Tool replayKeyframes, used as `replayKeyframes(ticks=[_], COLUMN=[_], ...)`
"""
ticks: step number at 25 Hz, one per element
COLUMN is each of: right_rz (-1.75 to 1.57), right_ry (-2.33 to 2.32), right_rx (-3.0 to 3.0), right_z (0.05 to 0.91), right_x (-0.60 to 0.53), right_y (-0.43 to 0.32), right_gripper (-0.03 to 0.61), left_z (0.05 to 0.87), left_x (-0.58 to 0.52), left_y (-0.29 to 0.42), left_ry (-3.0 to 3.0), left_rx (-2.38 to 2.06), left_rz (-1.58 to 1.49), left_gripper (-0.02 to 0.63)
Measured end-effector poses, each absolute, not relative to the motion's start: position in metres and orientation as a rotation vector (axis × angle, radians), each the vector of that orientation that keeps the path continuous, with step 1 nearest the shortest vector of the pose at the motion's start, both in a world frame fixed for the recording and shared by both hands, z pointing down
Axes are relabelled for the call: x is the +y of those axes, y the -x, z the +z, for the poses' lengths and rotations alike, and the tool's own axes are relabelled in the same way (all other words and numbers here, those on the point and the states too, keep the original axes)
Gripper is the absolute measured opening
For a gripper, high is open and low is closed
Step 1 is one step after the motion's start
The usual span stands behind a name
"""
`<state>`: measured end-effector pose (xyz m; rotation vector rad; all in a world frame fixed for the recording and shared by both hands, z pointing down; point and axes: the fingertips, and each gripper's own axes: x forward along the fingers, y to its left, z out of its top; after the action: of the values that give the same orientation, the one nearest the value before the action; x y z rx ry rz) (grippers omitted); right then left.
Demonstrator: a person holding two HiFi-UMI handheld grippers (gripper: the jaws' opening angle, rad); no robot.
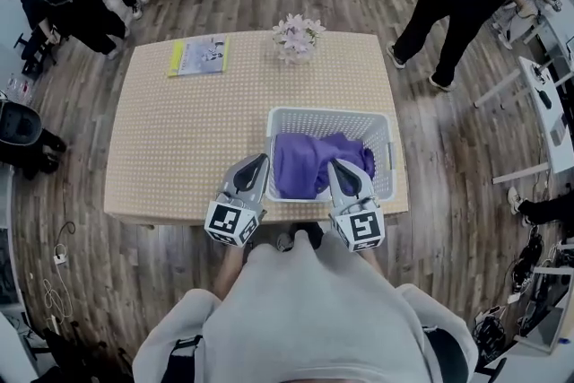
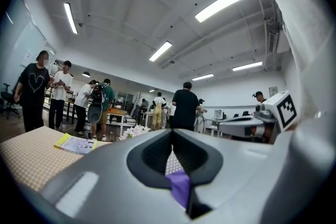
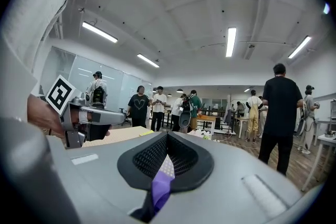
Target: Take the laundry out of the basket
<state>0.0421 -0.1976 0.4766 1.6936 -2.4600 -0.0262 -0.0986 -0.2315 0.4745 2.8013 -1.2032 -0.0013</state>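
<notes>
Wood-plank flooring runs through a busy open workroom, with several people standing around its edges. At the middle is a pale tabletop (image 1: 179,148), and you stand at its 6 o'clock edge.

A white slatted laundry basket (image 1: 332,112) sits toward 4 o'clock on the tabletop, close to your side, probably so it is easy for you to reach. Inside it lies a crumpled purple garment (image 1: 309,161) that fills most of the basket. It has not yet been taken out.

A bunch of pale flowers (image 1: 296,36) stands at the 12 o'clock edge. A yellow-edged booklet (image 1: 199,55) lies at 11 o'clock. Both are well apart from the basket.

Your left gripper (image 1: 258,161) meets the garment at the garment's 9 o'clock side. Your right gripper (image 1: 336,164) meets it at 3 o'clock. Each gripper is closed, with a fold of purple cloth pinched between its dark pads, as both gripper views show. Holding two separate spots likely lets the garment come up spread out rather than bunched.
</notes>
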Motion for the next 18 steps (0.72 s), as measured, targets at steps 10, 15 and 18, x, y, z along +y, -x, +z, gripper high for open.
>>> replayKeyframes(ticks=[10, 15, 18], right_rz=[-0.024, -0.006, 0.001], right_ry=[-1.731, -1.712, -1.704], right_rx=[-2.500, -2.508, -2.512], right_z=[0.469, 0.473, 0.475], right_x=[-0.248, -0.261, -0.268], right_y=[-0.071, -0.074, -0.077], right_gripper=[-0.002, -0.002, -0.002], left_z=[0.453, 0.458, 0.459], left_x=[-0.276, -0.290, -0.295], left_y=[0.075, 0.073, 0.070], left_ry=[-2.847, -2.827, -2.823], left_rx=[-1.229, -1.245, -1.253], left_rz=[0.014, 0.030, 0.032], left_gripper=[0.011, 0.011, 0.011])
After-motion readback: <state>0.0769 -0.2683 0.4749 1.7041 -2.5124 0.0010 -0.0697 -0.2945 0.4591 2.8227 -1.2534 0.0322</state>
